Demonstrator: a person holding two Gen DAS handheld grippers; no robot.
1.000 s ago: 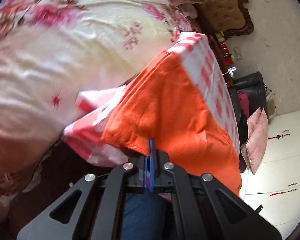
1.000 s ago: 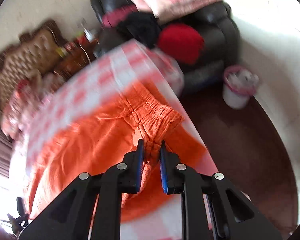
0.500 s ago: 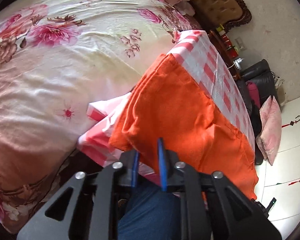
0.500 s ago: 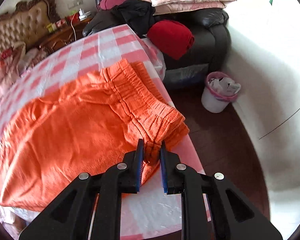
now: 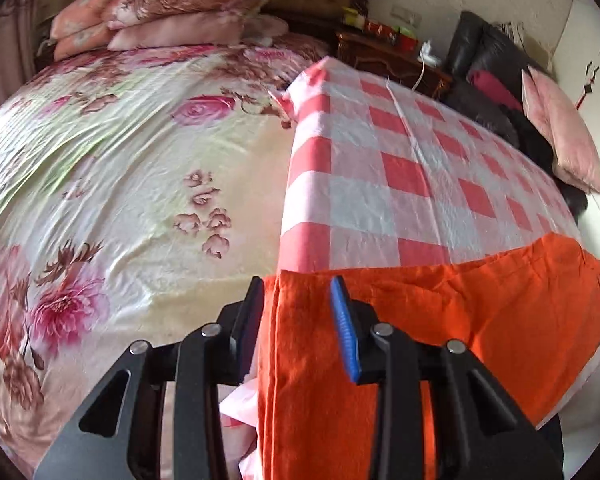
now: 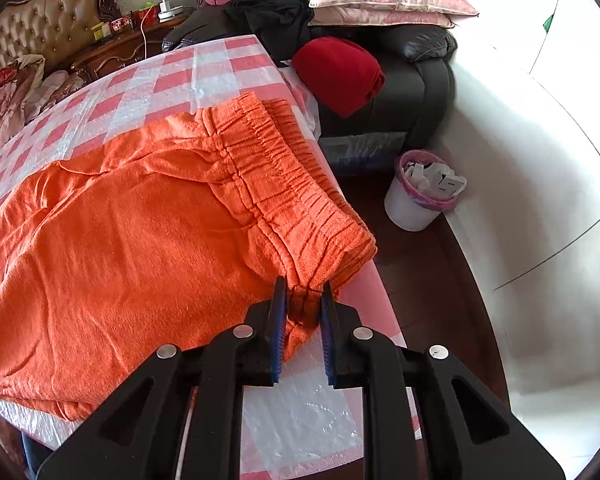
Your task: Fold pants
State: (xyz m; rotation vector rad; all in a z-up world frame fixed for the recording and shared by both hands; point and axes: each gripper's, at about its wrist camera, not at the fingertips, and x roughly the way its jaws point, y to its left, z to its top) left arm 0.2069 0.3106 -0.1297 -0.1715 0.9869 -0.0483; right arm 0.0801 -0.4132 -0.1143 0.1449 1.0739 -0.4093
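The orange pants [image 6: 140, 240] lie spread on a table under a pink-and-white checked cloth [image 6: 180, 76], waistband toward the table's right edge. My right gripper [image 6: 302, 304] is shut on the near corner of the elastic waistband, which bunches between the blue pads. In the left wrist view the leg end of the pants [image 5: 460, 312] lies across the near end of the checked cloth [image 5: 400, 152] and hangs over its edge. My left gripper [image 5: 300, 304] hovers over that hemmed edge with its jaws apart; cloth shows between the fingers but the pads do not press on it.
A bed with a floral cover [image 5: 120, 160] and stacked pillows [image 5: 172, 8] runs along the table's left side. Beyond the table stand a wooden nightstand [image 5: 388, 60] and a black sofa [image 6: 412, 64] with a red garment [image 6: 340, 72]. A white bin [image 6: 420, 192] stands on the floor.
My left gripper has let go of the pants' leg end, opened, and rolled and swung to look along the table. The right gripper keeps its grip on the waistband and has sunk slightly.
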